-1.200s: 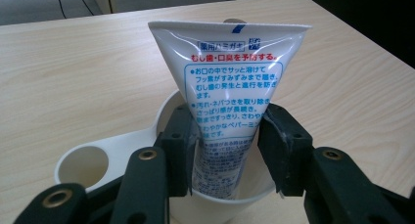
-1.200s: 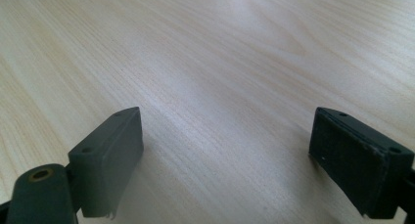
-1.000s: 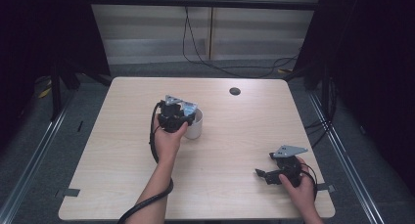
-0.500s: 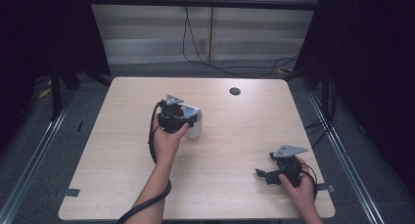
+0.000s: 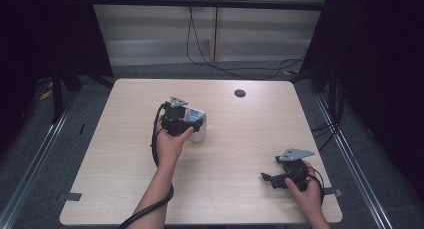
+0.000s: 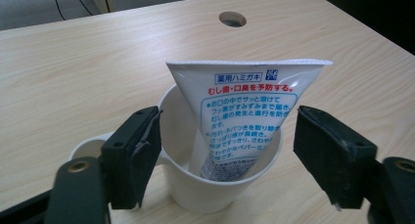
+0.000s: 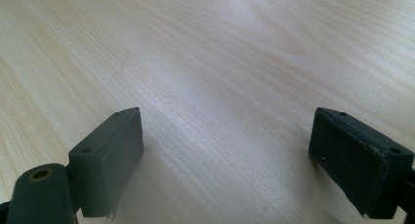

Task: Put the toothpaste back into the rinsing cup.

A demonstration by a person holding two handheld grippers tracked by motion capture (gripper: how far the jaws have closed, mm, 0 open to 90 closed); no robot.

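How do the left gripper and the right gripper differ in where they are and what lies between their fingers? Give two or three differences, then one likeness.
The left gripper is at mid-table, the right gripper near the table's right front corner. The left gripper's fingers flank a white cup holding a toothpaste tube; the right gripper's fingers frame bare wood. The left hand reaches forward; the right hand stays near. Both grippers are open.
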